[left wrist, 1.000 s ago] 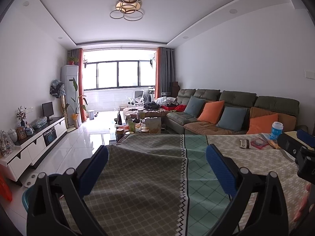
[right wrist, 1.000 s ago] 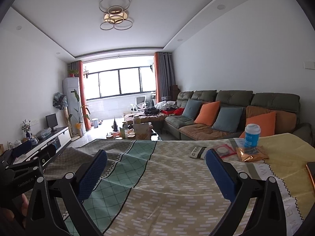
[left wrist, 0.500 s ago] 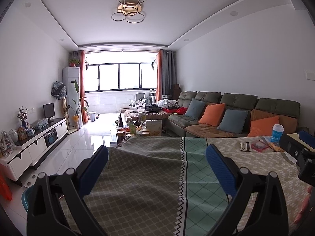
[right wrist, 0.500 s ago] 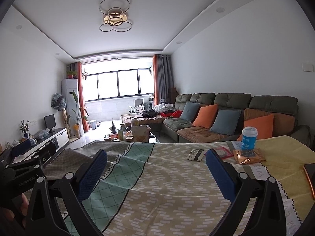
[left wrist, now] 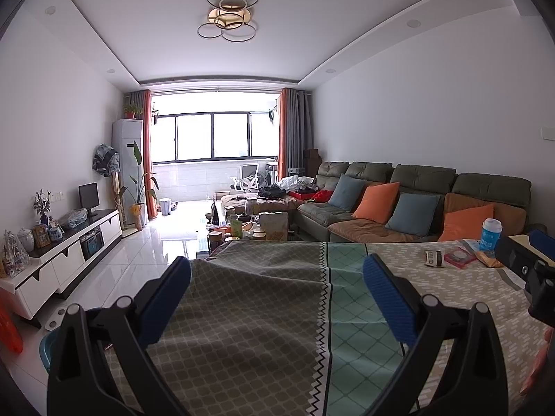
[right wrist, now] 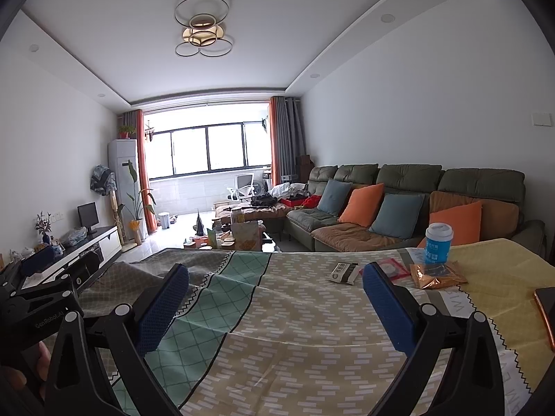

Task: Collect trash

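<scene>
Right wrist view: the right gripper (right wrist: 275,306) hangs over the table (right wrist: 295,346) with jaws spread and empty, as are those of the left gripper (left wrist: 276,303). The trash sits at about two o'clock: one white wrapper (right wrist: 343,273), one pink packet (right wrist: 392,268), one orange foil bag (right wrist: 437,275) and one blue cup (right wrist: 437,244). The cup stands just behind the foil bag, so a careless reach could knock it over, and the flat wrappers may slip from the pads.

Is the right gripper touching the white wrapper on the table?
Apart. In the right wrist view the right gripper is open and empty, and patterned cloth shows between its fingers and the white wrapper lying farther ahead.
</scene>
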Available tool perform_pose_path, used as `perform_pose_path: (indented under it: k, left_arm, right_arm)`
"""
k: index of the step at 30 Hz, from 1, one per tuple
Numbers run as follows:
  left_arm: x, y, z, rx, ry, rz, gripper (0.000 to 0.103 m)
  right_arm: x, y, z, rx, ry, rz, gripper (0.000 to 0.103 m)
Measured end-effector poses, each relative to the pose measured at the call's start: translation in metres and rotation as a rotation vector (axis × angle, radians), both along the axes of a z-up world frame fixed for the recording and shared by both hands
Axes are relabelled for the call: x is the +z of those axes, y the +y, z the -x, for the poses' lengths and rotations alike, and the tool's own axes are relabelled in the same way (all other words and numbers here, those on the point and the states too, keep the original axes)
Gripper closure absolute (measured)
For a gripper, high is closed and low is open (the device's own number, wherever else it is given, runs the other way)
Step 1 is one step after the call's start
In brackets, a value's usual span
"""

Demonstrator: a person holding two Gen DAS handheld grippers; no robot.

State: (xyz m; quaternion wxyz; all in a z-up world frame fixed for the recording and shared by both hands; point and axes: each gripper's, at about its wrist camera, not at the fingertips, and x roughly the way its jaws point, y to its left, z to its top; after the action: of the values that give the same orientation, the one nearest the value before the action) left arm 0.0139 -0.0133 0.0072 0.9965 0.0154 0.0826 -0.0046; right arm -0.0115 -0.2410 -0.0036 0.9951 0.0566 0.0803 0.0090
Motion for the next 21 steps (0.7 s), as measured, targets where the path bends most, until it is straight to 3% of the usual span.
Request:
perform_pose_path:
  k: [21]
  left_arm:
    - [0.0006, -0.0007, -0.0026, 0.008, 0.004, 0.005, 0.004]
  right_arm:
    - [0.0005, 0.0000, 0.0013, 0.002, -0.001, 0.000, 0.003]
